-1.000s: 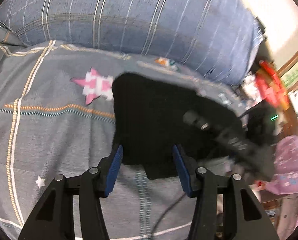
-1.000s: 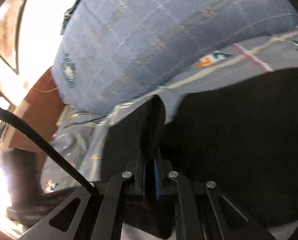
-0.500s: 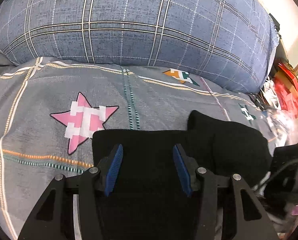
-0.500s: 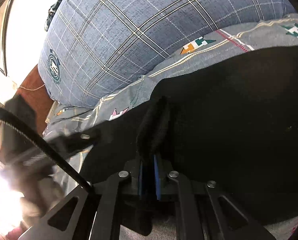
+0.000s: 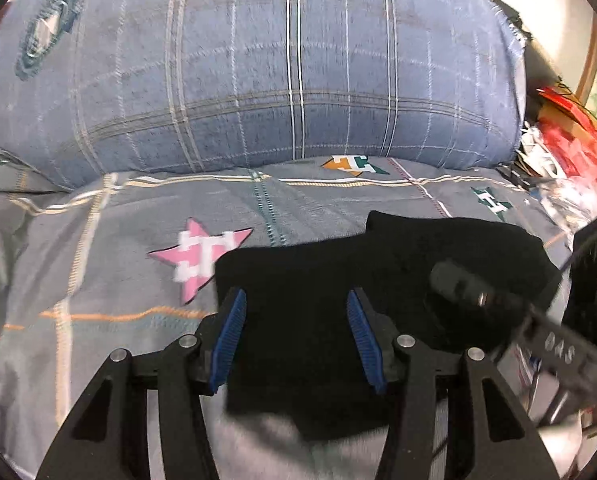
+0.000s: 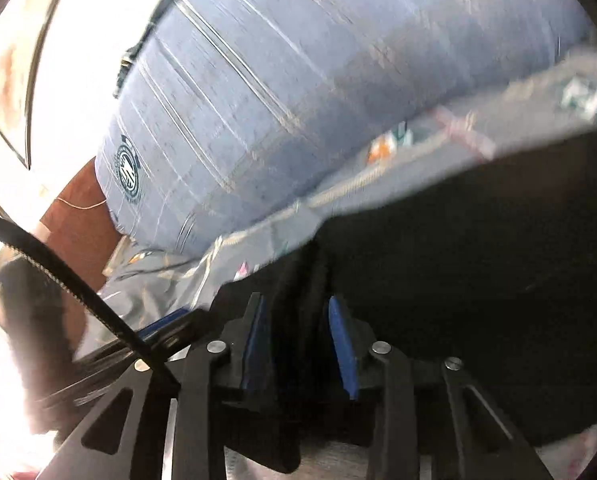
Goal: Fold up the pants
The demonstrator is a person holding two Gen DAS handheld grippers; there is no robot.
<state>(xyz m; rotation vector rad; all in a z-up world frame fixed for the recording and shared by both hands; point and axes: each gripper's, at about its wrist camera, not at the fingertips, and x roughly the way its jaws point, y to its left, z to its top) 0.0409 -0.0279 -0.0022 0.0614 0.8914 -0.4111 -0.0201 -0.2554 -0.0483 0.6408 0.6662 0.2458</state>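
Both jaws gape over folded black pants [image 5: 398, 264].

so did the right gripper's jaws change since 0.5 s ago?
Yes. The right gripper was clamped on a ridge of the black fabric pants; now its blue pads stand apart around that ridge.

The left gripper [image 5: 294, 334] is hovering with its blue-padded fingers [image 5: 229, 334] spread wide apart, nothing between them. The right gripper [image 6: 298, 338] is sitting with its jaws parted, and it is also showing blurred at the right edge of the left wrist view.
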